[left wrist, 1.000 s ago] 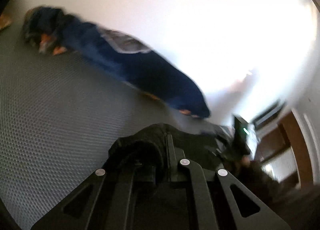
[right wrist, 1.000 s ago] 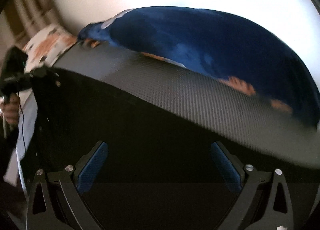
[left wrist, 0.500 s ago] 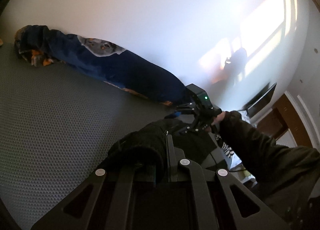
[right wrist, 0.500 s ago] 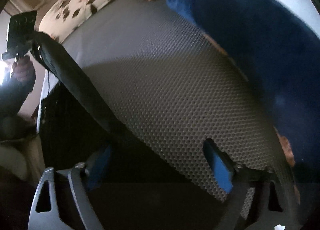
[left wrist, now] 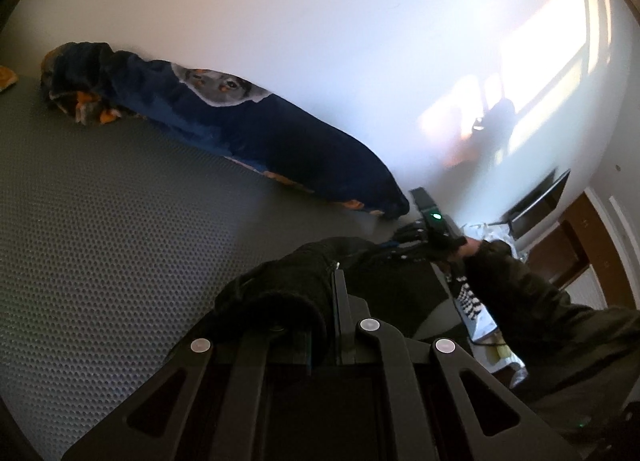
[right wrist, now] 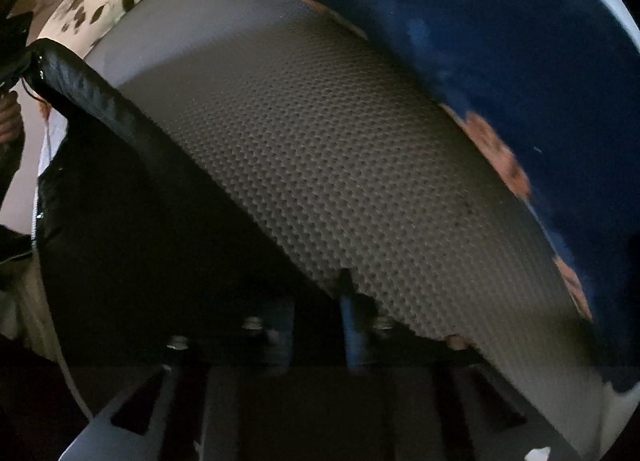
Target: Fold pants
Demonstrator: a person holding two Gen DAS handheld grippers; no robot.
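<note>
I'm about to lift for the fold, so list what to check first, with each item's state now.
1. Left gripper shut on the black pants: ok, cloth is bunched between its fingers.
2. Right gripper closed at the pants' edge: ok, its jaws have just been closing and stand nearly together.
3. Cloth caught between the right pads: cannot tell, too dark.
4. Grey mesh mattress bare ahead for the fold: ok.
5. Blue animal-print pillow off the pants: ok, it lies along the wall.
</note>
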